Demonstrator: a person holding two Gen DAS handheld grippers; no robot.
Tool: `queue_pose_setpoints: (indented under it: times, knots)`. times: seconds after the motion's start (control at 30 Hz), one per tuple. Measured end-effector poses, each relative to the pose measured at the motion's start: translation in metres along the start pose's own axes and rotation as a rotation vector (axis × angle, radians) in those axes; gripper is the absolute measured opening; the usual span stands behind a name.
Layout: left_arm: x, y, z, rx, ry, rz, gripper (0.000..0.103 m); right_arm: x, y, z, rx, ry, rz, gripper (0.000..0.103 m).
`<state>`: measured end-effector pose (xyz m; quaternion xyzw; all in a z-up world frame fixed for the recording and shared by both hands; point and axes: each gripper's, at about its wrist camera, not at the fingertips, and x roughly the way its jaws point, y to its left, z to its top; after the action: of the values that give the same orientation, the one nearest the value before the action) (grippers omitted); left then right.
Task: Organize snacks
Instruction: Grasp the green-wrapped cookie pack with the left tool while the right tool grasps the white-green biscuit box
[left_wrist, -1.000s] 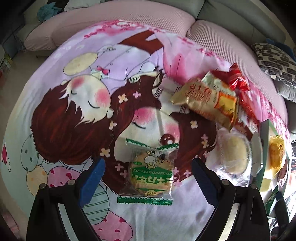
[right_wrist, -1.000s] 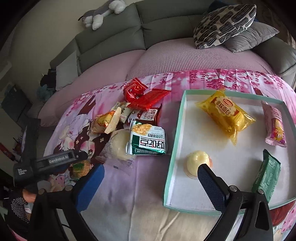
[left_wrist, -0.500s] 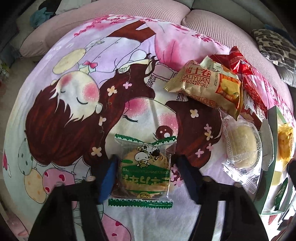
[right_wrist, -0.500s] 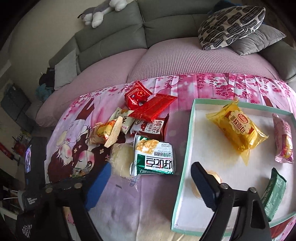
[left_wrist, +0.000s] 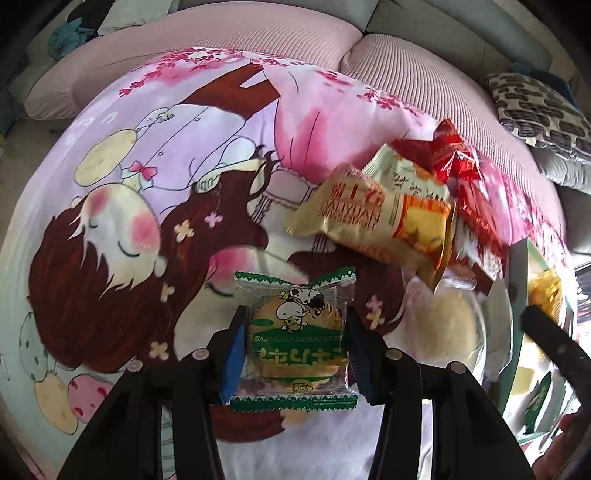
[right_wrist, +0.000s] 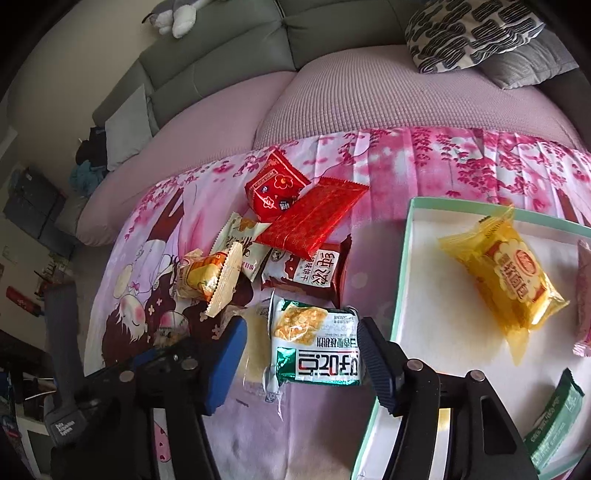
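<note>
The left tool (left_wrist: 293, 350) is pinching a small cookie packet (left_wrist: 295, 341) with green zigzag ends. Its two blue pads press on the packet's two sides, so the soft wrapper cannot slip out. I cannot tell if the packet is off the cartoon blanket (left_wrist: 147, 221) or lying on it.

A little to the right sits the pile of loose snacks: a gold cake roll bag (left_wrist: 376, 218), a red packet (right_wrist: 314, 218), a brown packet (right_wrist: 314, 271) and a clear-wrapped round cake (left_wrist: 448, 332). They lie bunched up and partly on top of each other, so they probably need sorting.

Next comes the right tool (right_wrist: 299, 356). Its fingers are spread apart, one on each side of a green and white packet (right_wrist: 317, 343), but they are not squeezing it. It looks lined up to grab that one.

Farthest right is the tray (right_wrist: 402, 266) with the mint-green edge. Inside it lie a yellow bun bag (right_wrist: 506, 273), a dark green bar (right_wrist: 554, 417) and a pink packet (right_wrist: 584, 295), well apart from each other. That is likely where the snacks go.
</note>
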<state>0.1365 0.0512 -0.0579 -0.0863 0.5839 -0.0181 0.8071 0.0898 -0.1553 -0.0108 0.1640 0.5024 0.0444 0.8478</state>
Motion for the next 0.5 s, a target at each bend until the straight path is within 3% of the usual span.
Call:
queue_pose_setpoints:
  times: [0.33, 0.5]
  knots:
    - [-0.017, 0.010, 0.010, -0.028, -0.070, -0.044, 0.051, 0.035, -0.002, 0.007, -0.006, 0.117, -0.065, 0.065]
    - [-0.020, 0.005, 0.008, -0.017, -0.088, -0.047, 0.051, 0.038, -0.001, 0.007, -0.014, 0.126, -0.071, 0.065]
